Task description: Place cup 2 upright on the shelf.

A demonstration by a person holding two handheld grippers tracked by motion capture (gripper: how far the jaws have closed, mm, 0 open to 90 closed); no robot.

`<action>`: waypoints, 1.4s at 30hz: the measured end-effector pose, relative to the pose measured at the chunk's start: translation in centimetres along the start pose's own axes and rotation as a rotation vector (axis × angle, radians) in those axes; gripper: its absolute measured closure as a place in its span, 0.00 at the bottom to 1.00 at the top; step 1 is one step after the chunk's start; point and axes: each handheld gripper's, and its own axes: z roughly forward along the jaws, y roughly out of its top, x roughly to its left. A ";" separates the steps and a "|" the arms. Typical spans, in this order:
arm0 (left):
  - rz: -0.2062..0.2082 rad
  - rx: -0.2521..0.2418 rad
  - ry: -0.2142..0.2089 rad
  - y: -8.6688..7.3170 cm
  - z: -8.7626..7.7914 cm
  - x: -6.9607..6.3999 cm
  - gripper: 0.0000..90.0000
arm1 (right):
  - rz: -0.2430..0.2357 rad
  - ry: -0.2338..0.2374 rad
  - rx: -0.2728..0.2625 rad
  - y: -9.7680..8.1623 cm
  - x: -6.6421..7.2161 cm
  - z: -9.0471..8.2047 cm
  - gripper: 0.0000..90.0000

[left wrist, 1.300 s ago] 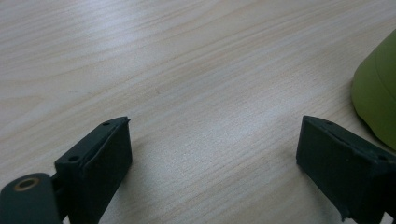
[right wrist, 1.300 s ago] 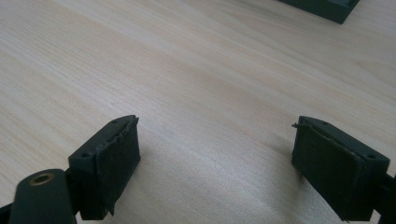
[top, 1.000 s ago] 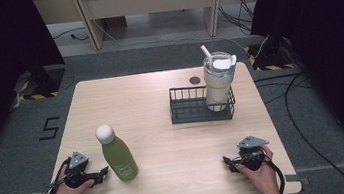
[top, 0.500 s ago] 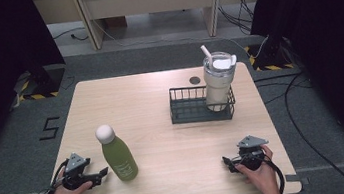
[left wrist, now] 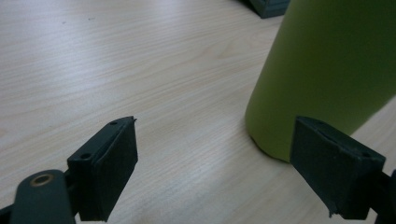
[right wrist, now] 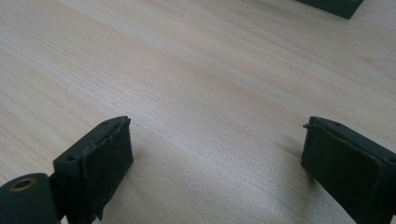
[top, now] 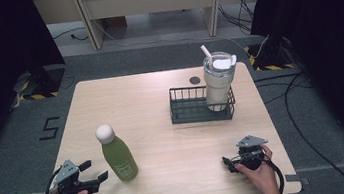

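Basically, little has changed over the last second: the left gripper has been edged slightly closer to the bottle, and nothing else has been moved.

Left side: the left gripper is held low at the table's 7 o'clock corner, jaws spread wide, nothing gripped. In the left gripper view the bottle is seen at about 1 o'clock, just beyond the right-hand pad, not yet between the pads. No contact can be confirmed.

Centre: the bottle is stood upright, green body, white cap, near the front-left of the table, just beside the left gripper.

Right of centre: a wire basket is set toward 1 o'clock on the table, with a tumbler stood in its right end, straw up. Both are well apart from the bottle.

Right side: the right gripper is parked at 5 o'clock, jaws also wide apart and empty; bare table is seen between its pads.

Judgement: the approach is being closed out, the grasp is not yet started. Likely the gripper must be shifted toward the bottle until the body is centred between the pads before closing.
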 end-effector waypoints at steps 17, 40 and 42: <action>0.031 -0.118 -0.094 1.0 -0.7 -3.0 0.17 | 0.000 0.002 0.001 0.0 0.0 0.1 0.09; 0.069 -0.146 -0.143 2.5 2.2 -4.9 0.17 | 0.002 0.005 0.004 0.1 0.0 0.1 0.08; 0.072 -0.147 -0.143 2.6 2.4 -5.0 0.17 | 0.002 0.005 0.004 0.1 0.0 0.1 0.08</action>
